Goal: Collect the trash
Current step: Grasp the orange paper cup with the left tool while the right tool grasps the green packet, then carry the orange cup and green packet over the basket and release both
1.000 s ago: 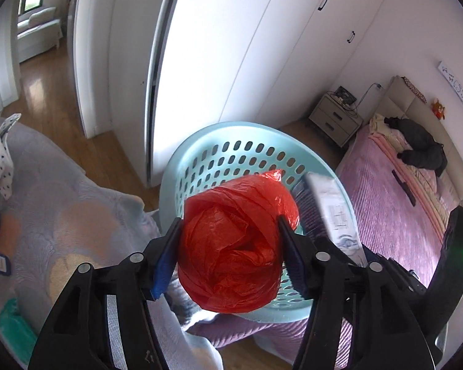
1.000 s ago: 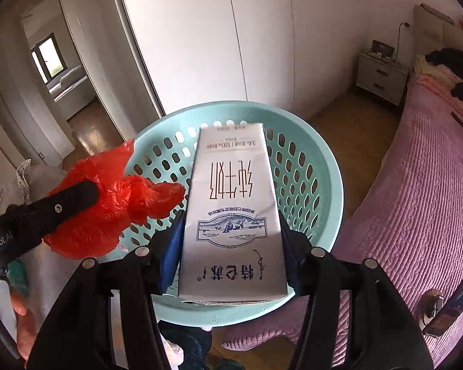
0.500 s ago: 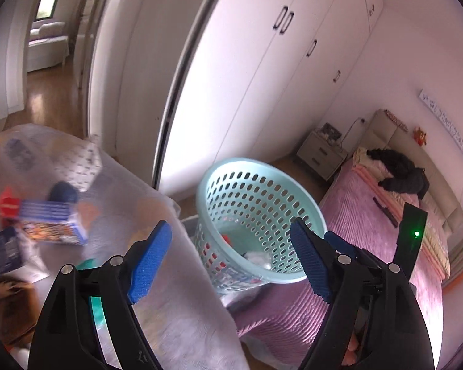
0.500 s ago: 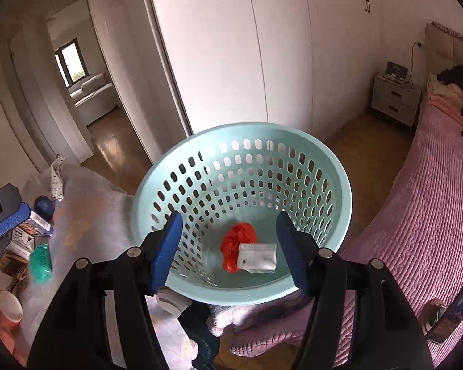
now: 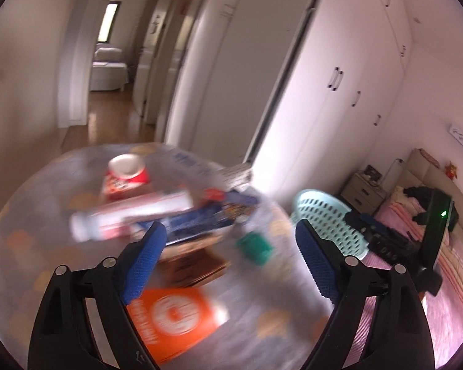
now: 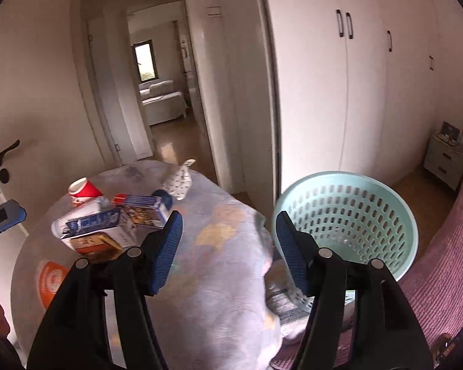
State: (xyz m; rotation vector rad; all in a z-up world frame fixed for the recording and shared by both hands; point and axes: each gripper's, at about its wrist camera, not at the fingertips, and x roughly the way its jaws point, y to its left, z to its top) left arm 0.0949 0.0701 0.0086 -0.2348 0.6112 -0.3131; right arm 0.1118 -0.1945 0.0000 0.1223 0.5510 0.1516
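Note:
My left gripper (image 5: 228, 262) is open and empty above a round cloth-covered table (image 5: 40, 215) strewn with trash: a red paper cup (image 5: 127, 169), a white tube (image 5: 129, 215), a blue box (image 5: 200, 222), a green packet (image 5: 253, 246), an orange card (image 5: 173, 317). The view is blurred. My right gripper (image 6: 228, 246) is open and empty over the table's right edge (image 6: 231, 277), beside the light blue basket (image 6: 348, 215). The red cup (image 6: 85, 189) and boxes (image 6: 108, 222) lie at its left.
The basket (image 5: 324, 215) stands between the table and a bed with a pink cover (image 6: 447, 262). White wardrobes (image 6: 339, 92) line the wall behind. An open doorway (image 6: 157, 92) leads to another room. A nightstand (image 6: 444, 160) stands at far right.
Both grippers let go of the red bag and the milk carton into the basket, opened, and swung left from the basket to the table.

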